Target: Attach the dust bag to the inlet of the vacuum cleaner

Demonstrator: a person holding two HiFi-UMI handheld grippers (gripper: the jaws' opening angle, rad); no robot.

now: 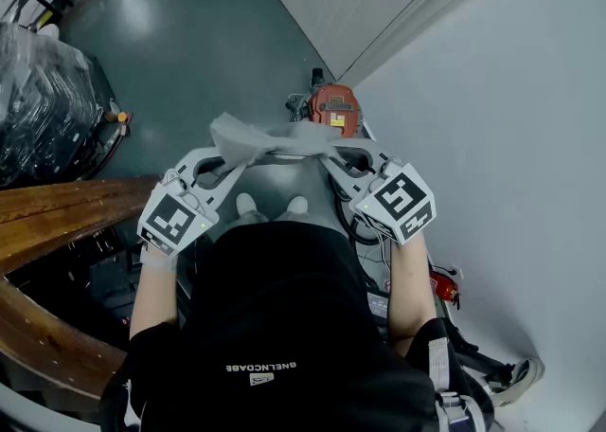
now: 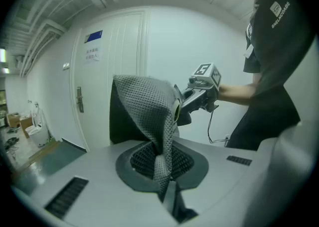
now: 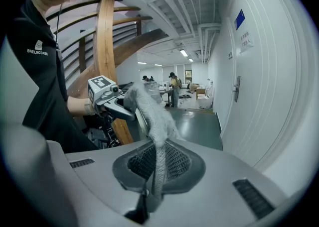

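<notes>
Both grippers are gripping one piece. Left gripper (image 1: 237, 161) and right gripper (image 1: 329, 159) are each pinching an end of the grey mesh dust bag (image 1: 268, 140), jaws pressed tight on the fabric.

Bag is hanging stretched btwn the two tips, level w/ both. It's bunching into a narrow twisted strip where it's entering each jaw pair and fanning out wider past the left tips.

Red-orange vacuum cleaner (image 1: 331, 108) is sitting on the dark floor (image 1: 189, 32), ahead of and below both tips, closer to the right gripper. Can't tell if the bag is touching it.

Curved wooden stair beam (image 1: 57, 203) is running along the left gripper's outer side. White door (image 2: 109, 66) is standing beyond the bag, ahead-left of the left gripper.
</notes>
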